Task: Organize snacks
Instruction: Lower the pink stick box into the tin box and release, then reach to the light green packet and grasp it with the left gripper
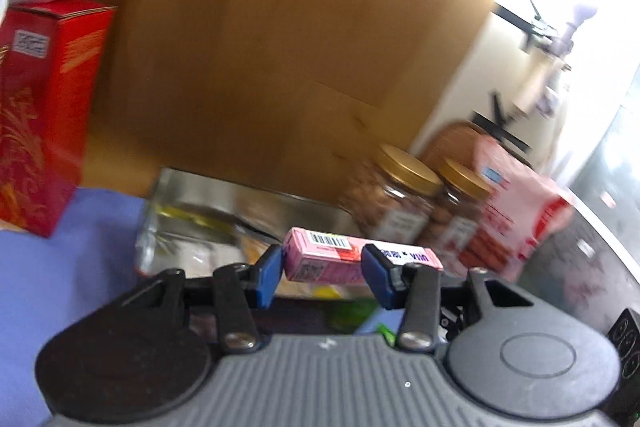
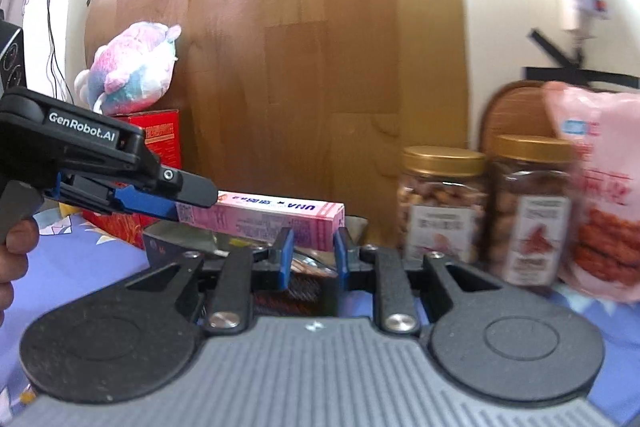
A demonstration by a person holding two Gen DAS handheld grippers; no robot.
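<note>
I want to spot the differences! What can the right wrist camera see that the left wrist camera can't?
Only the right wrist view shows the left gripper from the side, with a hand on its handle, and the whole plush toy.

Only the left wrist view shows the barcode on the pink box and the clear plastic container behind it.

Both show the pink box, held at both ends, two gold-lidded jars, the pink snack bag, the red box and the wooden board.
</note>
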